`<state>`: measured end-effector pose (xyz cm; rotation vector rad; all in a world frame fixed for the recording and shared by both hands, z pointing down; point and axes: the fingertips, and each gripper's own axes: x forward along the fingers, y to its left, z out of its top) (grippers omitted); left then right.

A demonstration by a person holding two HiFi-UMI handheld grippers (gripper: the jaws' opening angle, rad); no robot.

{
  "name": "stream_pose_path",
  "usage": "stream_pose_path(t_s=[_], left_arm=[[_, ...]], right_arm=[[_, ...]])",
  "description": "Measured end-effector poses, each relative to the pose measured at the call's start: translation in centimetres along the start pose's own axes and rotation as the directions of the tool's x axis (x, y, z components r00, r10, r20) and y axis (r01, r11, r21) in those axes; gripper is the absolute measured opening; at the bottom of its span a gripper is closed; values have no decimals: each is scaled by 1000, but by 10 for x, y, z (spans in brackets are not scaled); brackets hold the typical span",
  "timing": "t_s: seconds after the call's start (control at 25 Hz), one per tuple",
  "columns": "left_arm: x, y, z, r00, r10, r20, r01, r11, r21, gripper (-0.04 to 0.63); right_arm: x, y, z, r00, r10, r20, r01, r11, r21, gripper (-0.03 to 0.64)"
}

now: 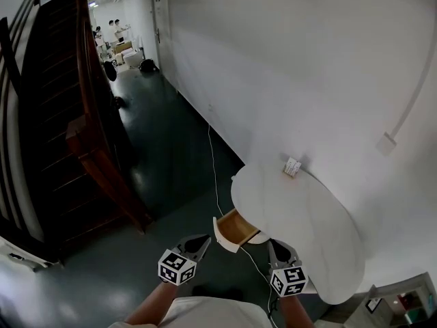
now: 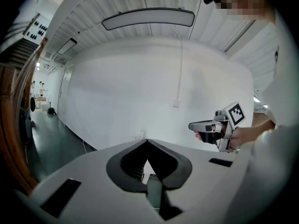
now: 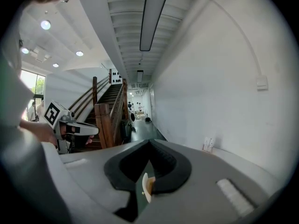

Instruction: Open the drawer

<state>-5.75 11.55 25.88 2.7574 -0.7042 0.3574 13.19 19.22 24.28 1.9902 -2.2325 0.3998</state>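
A white oval table (image 1: 307,217) stands against the wall. Its drawer (image 1: 235,227) sticks out at the near left, white front toward me and wooden inside showing. My left gripper (image 1: 203,238) hangs just left of the drawer front, shut and empty. My right gripper (image 1: 274,244) is at the table's near edge, right of the drawer, jaws together with nothing in them. In the right gripper view the drawer front (image 3: 145,186) shows through the gap below the closed tips (image 3: 149,140). The left gripper view has its own closed tips (image 2: 147,140) and the right gripper (image 2: 205,125) off to the right.
A small white box (image 1: 292,167) sits on the table by the wall. A thin cable (image 1: 214,176) runs along the dark floor to the table. A wooden staircase (image 1: 89,135) rises on the left. People stand far down the corridor (image 1: 113,31).
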Motion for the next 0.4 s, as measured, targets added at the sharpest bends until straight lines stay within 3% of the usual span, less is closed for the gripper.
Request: stream_pose_path(t_s=[0.4], left_arm=[[1,5,-2,1000,-3,-7,3,1000,-3,7]], right_arm=[[6,4,3,1000,3,-1,-3,1000,-13,11]])
